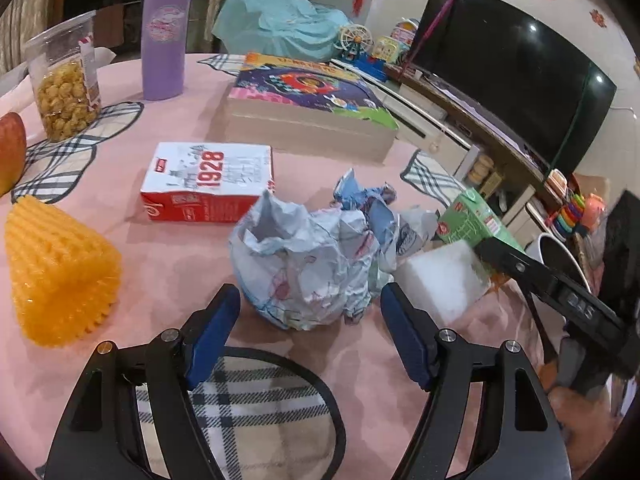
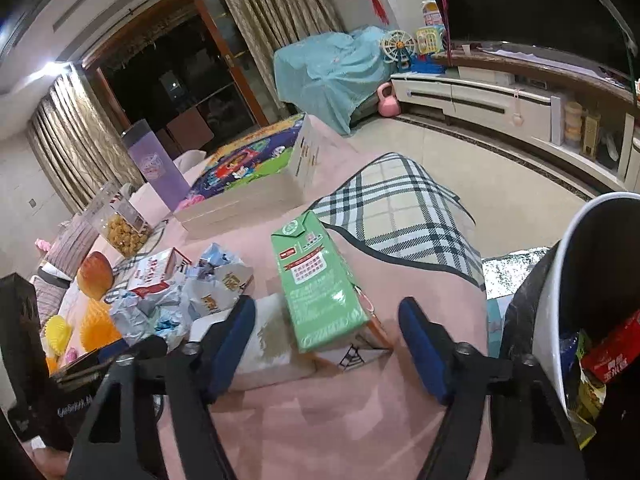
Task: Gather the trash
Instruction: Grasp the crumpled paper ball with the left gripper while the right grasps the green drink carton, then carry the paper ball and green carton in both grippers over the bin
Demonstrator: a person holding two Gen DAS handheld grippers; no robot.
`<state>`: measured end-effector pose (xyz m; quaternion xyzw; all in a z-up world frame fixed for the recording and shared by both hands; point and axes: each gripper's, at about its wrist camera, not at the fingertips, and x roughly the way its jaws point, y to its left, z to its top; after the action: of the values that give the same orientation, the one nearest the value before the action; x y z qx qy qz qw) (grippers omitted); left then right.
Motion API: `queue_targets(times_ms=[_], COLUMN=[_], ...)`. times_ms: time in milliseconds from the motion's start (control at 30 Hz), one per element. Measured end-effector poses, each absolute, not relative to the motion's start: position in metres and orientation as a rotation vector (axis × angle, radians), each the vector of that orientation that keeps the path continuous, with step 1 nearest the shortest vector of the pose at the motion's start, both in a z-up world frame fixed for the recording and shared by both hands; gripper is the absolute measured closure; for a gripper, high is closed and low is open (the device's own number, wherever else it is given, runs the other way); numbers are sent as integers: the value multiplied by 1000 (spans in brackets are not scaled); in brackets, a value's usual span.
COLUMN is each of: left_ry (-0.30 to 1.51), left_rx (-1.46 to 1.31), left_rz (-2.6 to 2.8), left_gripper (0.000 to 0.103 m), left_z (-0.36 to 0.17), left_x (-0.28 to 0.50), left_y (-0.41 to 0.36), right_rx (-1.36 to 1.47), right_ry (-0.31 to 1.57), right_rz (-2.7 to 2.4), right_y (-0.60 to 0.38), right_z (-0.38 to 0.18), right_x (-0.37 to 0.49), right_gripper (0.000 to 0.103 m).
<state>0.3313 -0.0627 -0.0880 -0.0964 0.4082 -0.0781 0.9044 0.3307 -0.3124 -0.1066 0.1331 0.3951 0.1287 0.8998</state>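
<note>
A crumpled wad of blue-white paper [image 1: 308, 256] lies on the pink tablecloth [image 1: 180, 264]. My left gripper [image 1: 309, 296] is open, its blue pads on either side of the wad's near end and not pressing it. To the right lie a white foam block [image 1: 440, 280] and a green carton [image 1: 472, 216]. In the right wrist view the green carton [image 2: 320, 280] lies on its side, its near end between the pads of my open right gripper [image 2: 327, 305], which do not touch it. A white trash bin [image 2: 580, 280] with a black liner, holding wrappers, stands at the right off the table edge.
A red-and-white box [image 1: 208, 180] and a large flat puzzle box [image 1: 308, 108] lie behind the paper. An orange foam net [image 1: 60, 268], a popcorn tub [image 1: 66, 80], a purple tumbler [image 1: 166, 36] and an apple [image 1: 10, 152] stand at the left. A television [image 1: 512, 76] is beyond the table.
</note>
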Motion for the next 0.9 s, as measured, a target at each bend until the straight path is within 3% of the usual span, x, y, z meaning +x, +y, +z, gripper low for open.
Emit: queue_targets(times_ms=[67, 133, 267, 900], left_ry=[840, 840, 816, 762], left_rx=[-208, -222, -215, -213], left_rz=[-168, -176, -178, -320], left_gripper=[45, 57, 66, 69], left_z=[-88, -89, -83, -54], left_x=[331, 331, 326, 239], left_y=[-62, -59, -59, -79], right_rx=[279, 274, 261, 370], right_ry=[837, 812, 771, 676], right_rz=[264, 255, 247, 230], right_y=[-312, -313, -314, -353], right_z=[-110, -107, -99, -61], right_x=[334, 331, 322, 230], right_gripper=[60, 65, 70, 70])
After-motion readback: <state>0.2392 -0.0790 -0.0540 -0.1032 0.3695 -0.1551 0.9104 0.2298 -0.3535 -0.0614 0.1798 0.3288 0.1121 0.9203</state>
